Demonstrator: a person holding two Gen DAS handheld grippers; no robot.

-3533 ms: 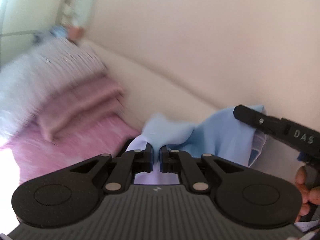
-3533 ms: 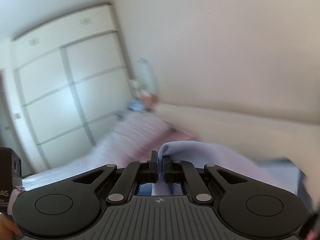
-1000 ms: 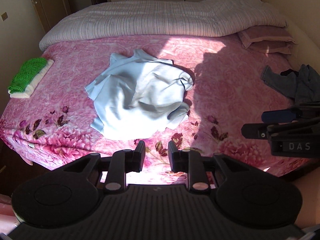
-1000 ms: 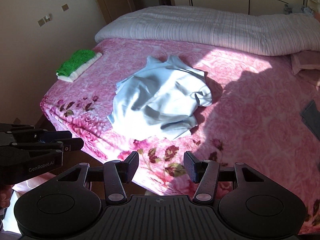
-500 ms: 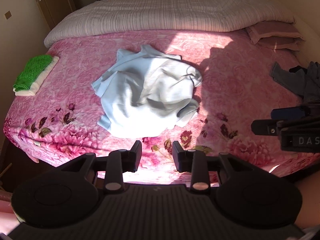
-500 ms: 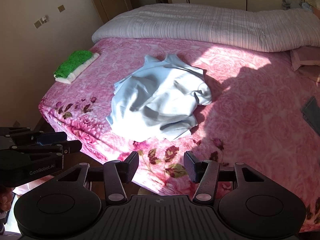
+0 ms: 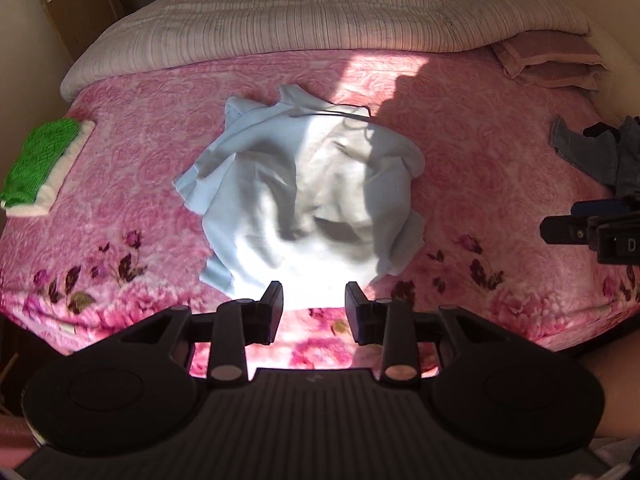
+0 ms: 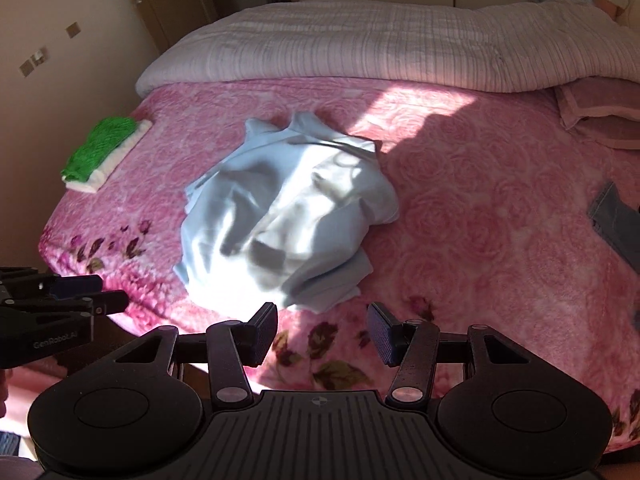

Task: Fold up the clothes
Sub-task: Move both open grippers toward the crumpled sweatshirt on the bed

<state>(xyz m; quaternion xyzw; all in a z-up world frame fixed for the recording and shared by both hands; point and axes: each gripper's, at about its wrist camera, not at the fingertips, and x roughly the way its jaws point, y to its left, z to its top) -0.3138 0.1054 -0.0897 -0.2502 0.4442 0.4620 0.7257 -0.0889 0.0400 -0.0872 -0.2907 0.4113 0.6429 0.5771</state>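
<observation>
On the pink rose-patterned bedspread (image 7: 472, 128), near its middle, lay the crumpled pale-blue garment (image 7: 308, 200), bunched and creased, partly in sunlight, partly in shadow. Reached almost to the near edge of the bed, just past the fingertips of the left gripper (image 7: 314, 308). Seen from the right wrist too, same garment (image 8: 280, 216) heaped left of centre, its near hem just beyond the right gripper (image 8: 322, 330).

Left gripper: jaws spread apart, nothing between them but blanket and the garment's hem behind; no cloth touched. Right gripper: jaws spread wider, likewise empty, poised above the flowered border of the bedspread (image 8: 480, 208). Each gripper visible at the edge of the other's view, black, pointing inward, held off the bed.

Across the far side, stretched the striped grey-white quilt (image 7: 320, 12), rolled along the head of the bed. At the far right corner, stacked the dusky-pink pillows (image 7: 552, 60). At the left edge of the bed, rested the folded green knit cloth on a white folded cloth (image 7: 36, 164), well apart from the blue garment. At the right edge, lay the dark grey clothes (image 7: 592, 152), crumpled, also well apart.
</observation>
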